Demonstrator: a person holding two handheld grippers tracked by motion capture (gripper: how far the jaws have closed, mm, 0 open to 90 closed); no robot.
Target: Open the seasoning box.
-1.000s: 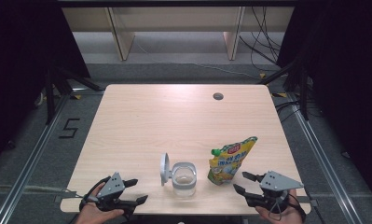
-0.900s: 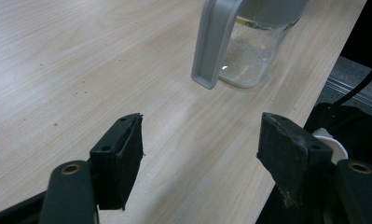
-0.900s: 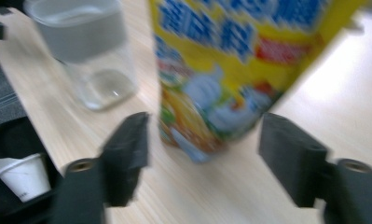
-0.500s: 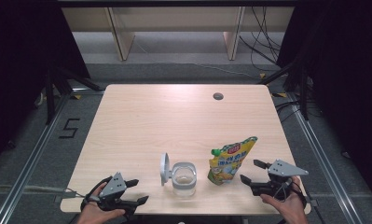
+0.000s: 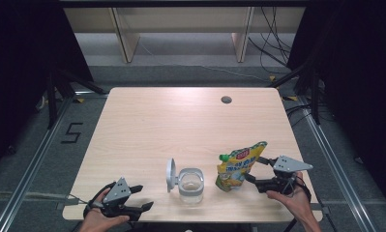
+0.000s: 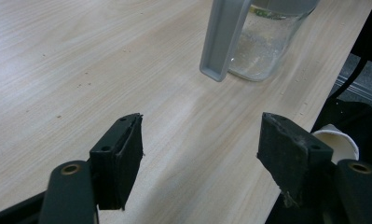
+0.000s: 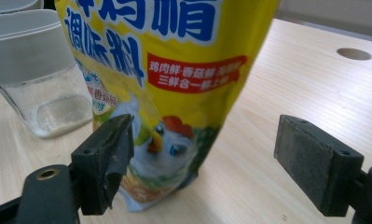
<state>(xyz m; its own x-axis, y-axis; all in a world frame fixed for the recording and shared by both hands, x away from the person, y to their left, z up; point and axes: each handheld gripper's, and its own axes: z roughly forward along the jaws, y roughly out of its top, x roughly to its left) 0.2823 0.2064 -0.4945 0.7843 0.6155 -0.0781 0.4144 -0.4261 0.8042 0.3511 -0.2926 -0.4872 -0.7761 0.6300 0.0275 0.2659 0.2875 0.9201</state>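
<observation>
A yellow seasoning pouch point(image 5: 239, 166) with a green cap stands at the front right of the table. To its left is a clear jar point(image 5: 190, 183) with its grey lid point(image 5: 170, 174) flipped open. My right gripper point(image 5: 256, 169) is open beside the pouch's right edge. Its jaws have just been opening. In the right gripper view the pouch point(image 7: 174, 84) stands just ahead of the open right gripper point(image 7: 207, 144), and the pads do not press on it. My left gripper point(image 5: 144, 196) rests open at the front left, and its jaws point(image 6: 200, 140) point at the jar point(image 6: 263, 42) with nothing between them.
A round cable hole point(image 5: 226, 100) sits at the table's far right. The table's front edge runs just under both hands. A white paper cup point(image 6: 337, 144) sits below that edge. Wooden shelving point(image 5: 181, 29) stands behind the table.
My right gripper has moved left toward the pouch and sunk a little, and its jaws stand wider. The left gripper, jar and pouch have stayed put.
</observation>
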